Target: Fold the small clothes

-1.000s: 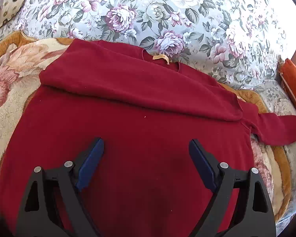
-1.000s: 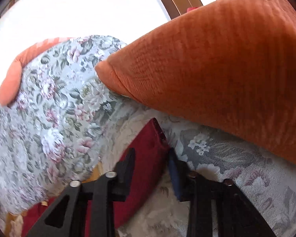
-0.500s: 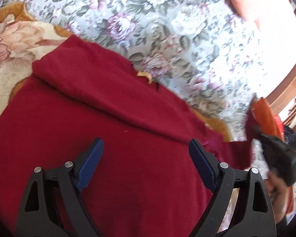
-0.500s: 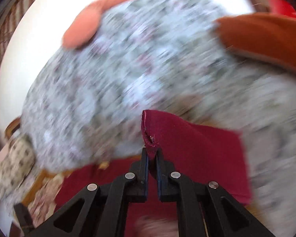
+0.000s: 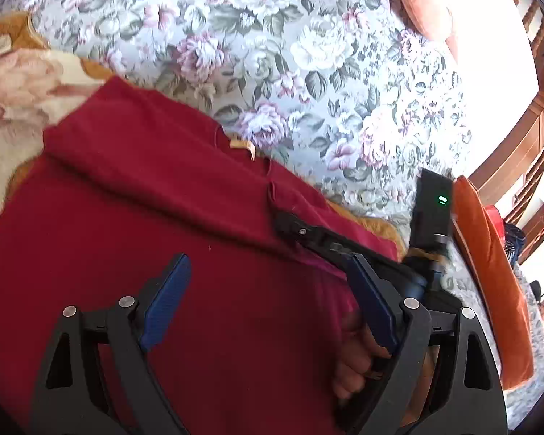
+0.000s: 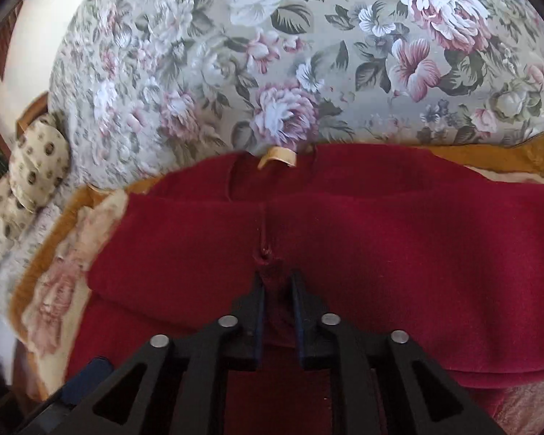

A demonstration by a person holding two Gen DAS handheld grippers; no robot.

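Right hand-held gripper (image 6: 277, 282) opening, sleeve cuff (image 6: 268, 253) between

Floral sofa in strong daylight
A floral sofa back (image 5: 308, 54) is filling the upper frame, an orange cushion (image 5: 489, 272) is lying at right, and wooden railings (image 5: 526, 137) are catching glare at upper right.

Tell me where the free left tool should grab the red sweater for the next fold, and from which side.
Probably the red sweater's bottom hem, nearest the left tool, approached from the near side: both sleeves already lie folded across its chest, so the body folds up toward the neck label. The right tool is opening around the sleeve cuff.
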